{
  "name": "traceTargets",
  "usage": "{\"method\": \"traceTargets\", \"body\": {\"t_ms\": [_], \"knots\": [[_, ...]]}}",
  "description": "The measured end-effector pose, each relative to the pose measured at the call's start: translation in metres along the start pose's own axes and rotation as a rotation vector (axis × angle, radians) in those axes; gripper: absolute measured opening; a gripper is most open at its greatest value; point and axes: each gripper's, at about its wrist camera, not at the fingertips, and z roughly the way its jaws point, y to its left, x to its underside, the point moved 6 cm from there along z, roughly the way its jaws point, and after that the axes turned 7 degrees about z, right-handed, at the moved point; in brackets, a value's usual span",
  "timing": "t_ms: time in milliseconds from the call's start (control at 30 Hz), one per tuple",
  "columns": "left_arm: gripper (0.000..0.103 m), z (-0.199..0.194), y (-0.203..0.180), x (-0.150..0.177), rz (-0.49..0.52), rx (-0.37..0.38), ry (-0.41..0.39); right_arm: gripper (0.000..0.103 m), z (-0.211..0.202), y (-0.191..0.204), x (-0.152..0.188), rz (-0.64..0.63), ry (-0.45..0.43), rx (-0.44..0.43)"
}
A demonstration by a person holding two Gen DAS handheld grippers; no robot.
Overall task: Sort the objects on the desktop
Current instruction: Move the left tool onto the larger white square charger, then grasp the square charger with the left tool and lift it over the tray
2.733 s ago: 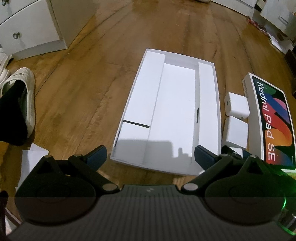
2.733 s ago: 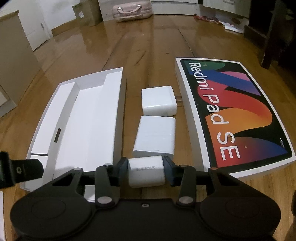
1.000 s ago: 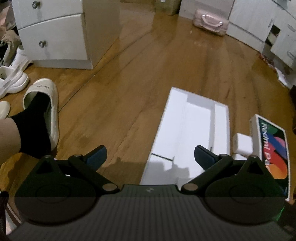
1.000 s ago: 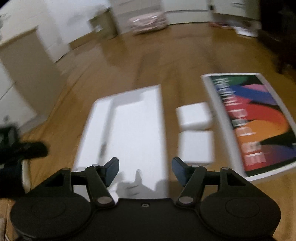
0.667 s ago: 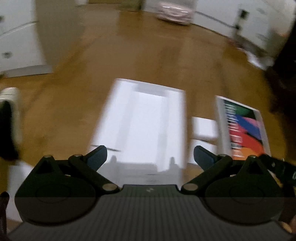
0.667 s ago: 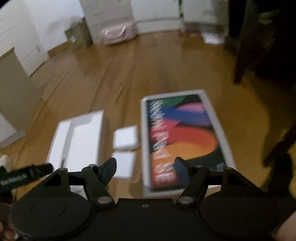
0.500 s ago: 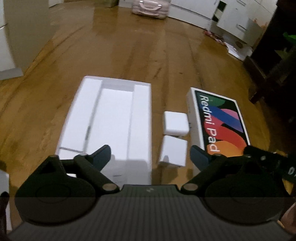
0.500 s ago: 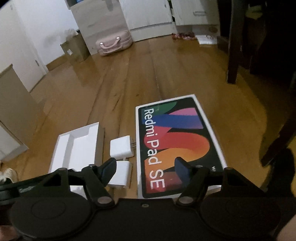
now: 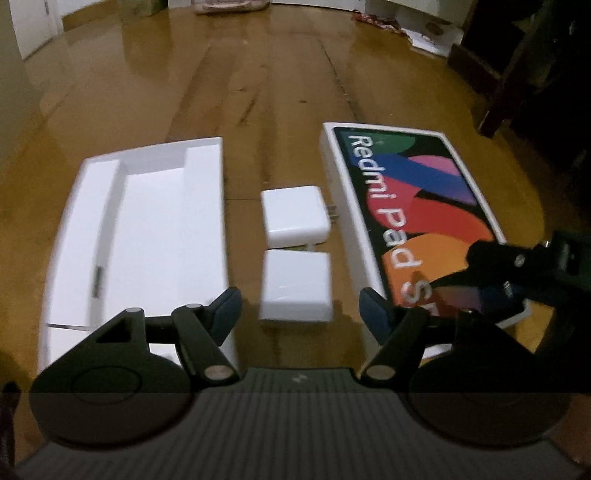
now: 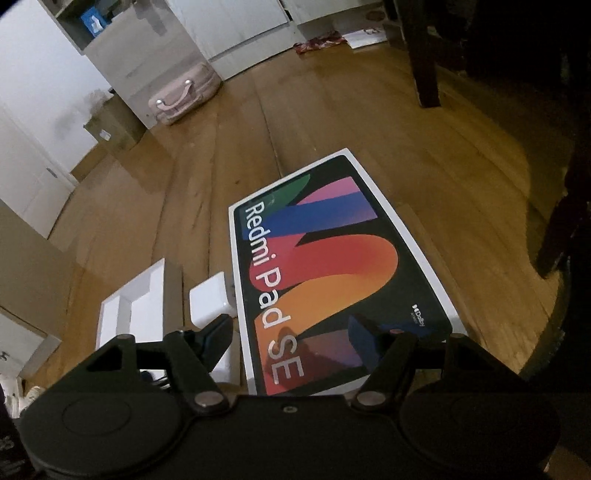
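The left gripper (image 9: 300,305) has its jaws spread wide with nothing between them, held above the wooden floor (image 9: 280,85). Just ahead of the gap lies a white square block (image 9: 294,285), and right beyond it, almost touching, a white charger (image 9: 294,216) with its prongs pointing toward the Redmi Pad SE box lid (image 9: 413,206). The left jaw overlaps the near right edge of the open white box tray (image 9: 155,229), which lies flat to the left of the two white pieces; the right jaw overlaps the near left edge of the lid on the other side. At the right edge of this view the black body of the right gripper (image 9: 532,269) reaches over the lid's near corner.

The right gripper (image 10: 291,338) also has its jaws spread and empty, hovering over the near end of the lid (image 10: 332,266), which fills the space between and ahead of them. Beside the left jaw, the charger (image 10: 210,301) sits just left of the lid, with the tray (image 10: 140,306) further left and partly hidden by the gripper body.

Farther off on the floor are a pink case (image 10: 184,98) by white cabinets (image 10: 236,33), a cardboard box (image 10: 110,127), and a dark furniture leg (image 10: 421,55) to the right
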Motion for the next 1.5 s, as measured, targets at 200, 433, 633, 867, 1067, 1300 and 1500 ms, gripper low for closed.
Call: {"method": "traceTargets", "body": {"t_ms": [200, 433, 633, 867, 1067, 1300, 1500], "knots": [[0.07, 0.018, -0.002, -0.001, 0.0, -0.03, 0.028, 0.074, 0.007, -0.008, 0.002, 0.066, 0.029, -0.049], [0.07, 0.037, 0.011, 0.004, -0.034, -0.036, 0.06, 0.074, 0.012, -0.002, 0.003, 0.051, 0.047, -0.044], [0.049, 0.041, 0.003, 0.005, -0.001, -0.063, 0.063, 0.074, 0.019, 0.003, 0.008, 0.029, 0.089, -0.048], [0.055, 0.058, 0.005, 0.004, -0.003, -0.008, 0.09, 0.074, 0.023, -0.003, 0.007, 0.056, 0.076, 0.001], [0.054, 0.054, 0.008, 0.011, 0.007, 0.008, 0.069, 0.074, 0.028, -0.003, 0.01, 0.059, 0.074, 0.042], [0.054, 0.038, 0.004, 0.029, 0.008, 0.021, 0.115, 0.074, 0.03, -0.002, 0.013, 0.059, 0.098, 0.042], [0.055, 0.042, 0.002, 0.026, 0.063, 0.026, 0.148, 0.074, 0.03, -0.015, 0.011, 0.097, 0.095, 0.068]]}}
